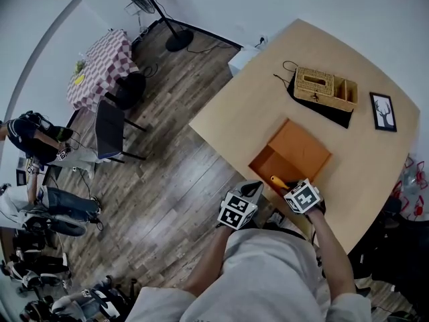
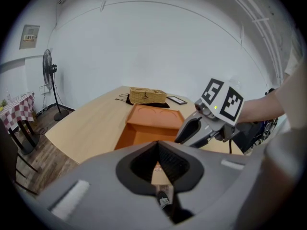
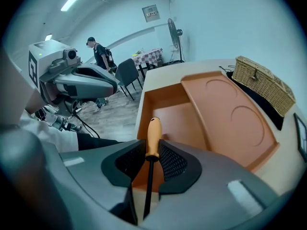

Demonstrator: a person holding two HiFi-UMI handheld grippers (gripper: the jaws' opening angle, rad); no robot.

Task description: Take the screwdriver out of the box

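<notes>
Right tongs (image 3: pixel 152 153) clamping screwdriver (image 3: pixel 153 134) where orange handle meets black shaft, holding it over box's (image 3: pixel 173 120) near edge. Probably handling light, rigid, handle slick; taking handle suits best. Left tongs (image 2: pixel 160 170) sitting closed, empty, near box.

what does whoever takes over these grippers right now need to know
Right gripper: shut on the screwdriver, fingers at the handle's lower end, shaft pointing back toward the camera.
Left gripper: shut, empty, close beside the right one.
Box: open on the table, lid laid back.
Done: screwdriver gripped and held at the box's near rim.
Left: carry it clear of the box, then probably set it on the table.
</notes>
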